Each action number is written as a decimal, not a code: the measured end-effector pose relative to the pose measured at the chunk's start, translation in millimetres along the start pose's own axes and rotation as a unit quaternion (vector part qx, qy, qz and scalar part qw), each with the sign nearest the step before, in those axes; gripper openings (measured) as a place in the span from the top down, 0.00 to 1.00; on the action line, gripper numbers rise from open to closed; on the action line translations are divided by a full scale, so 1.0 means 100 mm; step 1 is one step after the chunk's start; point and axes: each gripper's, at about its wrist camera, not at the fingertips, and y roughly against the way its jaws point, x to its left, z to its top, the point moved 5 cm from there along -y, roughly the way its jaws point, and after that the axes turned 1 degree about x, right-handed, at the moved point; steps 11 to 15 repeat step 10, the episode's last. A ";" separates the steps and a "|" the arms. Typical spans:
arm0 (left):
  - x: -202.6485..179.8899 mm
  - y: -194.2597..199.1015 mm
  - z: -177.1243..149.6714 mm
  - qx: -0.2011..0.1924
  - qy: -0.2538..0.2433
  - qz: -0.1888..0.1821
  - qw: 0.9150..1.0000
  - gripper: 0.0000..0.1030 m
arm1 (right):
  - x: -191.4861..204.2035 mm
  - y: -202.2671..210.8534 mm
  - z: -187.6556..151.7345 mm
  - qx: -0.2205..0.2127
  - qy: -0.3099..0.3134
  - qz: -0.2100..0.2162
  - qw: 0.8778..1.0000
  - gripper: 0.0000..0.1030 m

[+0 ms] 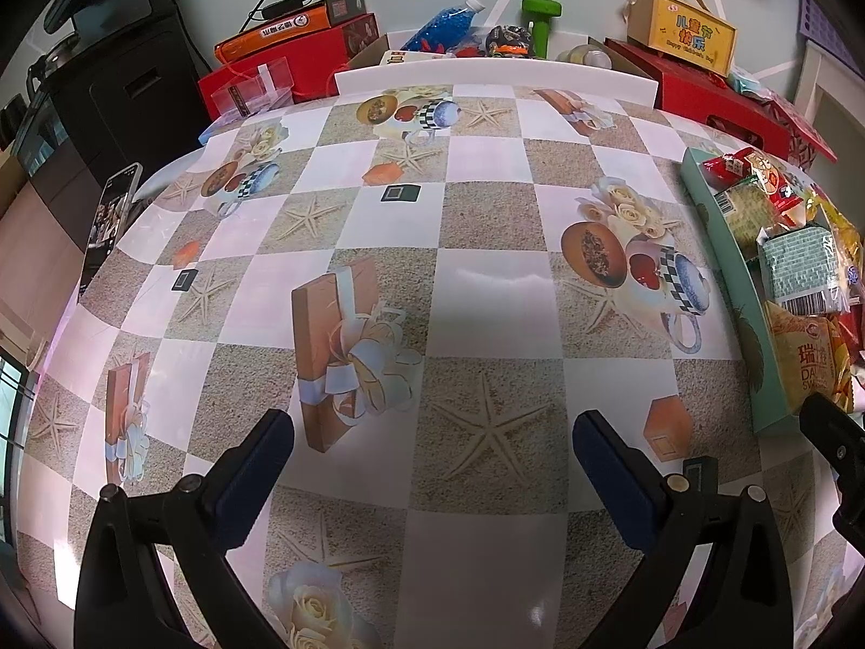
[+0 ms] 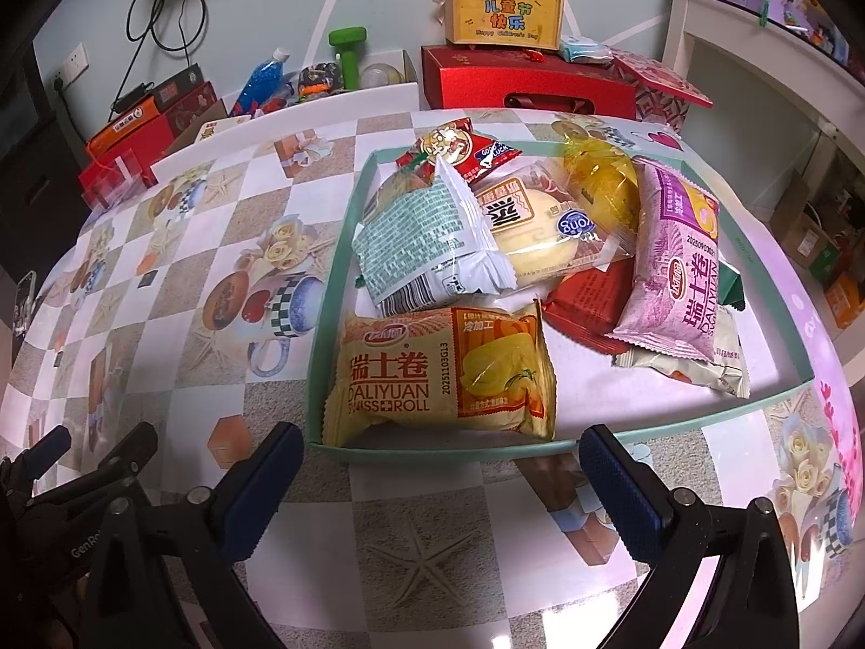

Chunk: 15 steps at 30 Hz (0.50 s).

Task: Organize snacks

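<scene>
A shallow teal tray (image 2: pixel 324 292) holds several snack packs: a yellow Swiss roll pack (image 2: pixel 438 373) at its near edge, a white-green pack (image 2: pixel 421 243), a clear-wrapped bun (image 2: pixel 540 227), a purple Swiss roll pack (image 2: pixel 676 270), red packs (image 2: pixel 459 148) and a yellow-wrapped one (image 2: pixel 600 178). My right gripper (image 2: pixel 440 465) is open just in front of the tray's near wall, nothing between its fingers. My left gripper (image 1: pixel 432 449) is open above the bare tablecloth, with the same tray (image 1: pixel 719 249) at its far right.
The table wears a checkered cloth printed with starfish and cups. Red gift boxes (image 2: pixel 530 86), a yellow carry box (image 2: pixel 505 13), a green dumbbell (image 2: pixel 348 51) and a blue bottle (image 2: pixel 262 81) line the far edge. A phone (image 1: pixel 111 216) lies at the left edge.
</scene>
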 end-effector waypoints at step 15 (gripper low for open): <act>-0.03 0.04 0.01 -0.010 -0.009 -0.005 1.000 0.00 | 0.00 0.00 0.00 0.000 0.000 0.000 1.000 0.00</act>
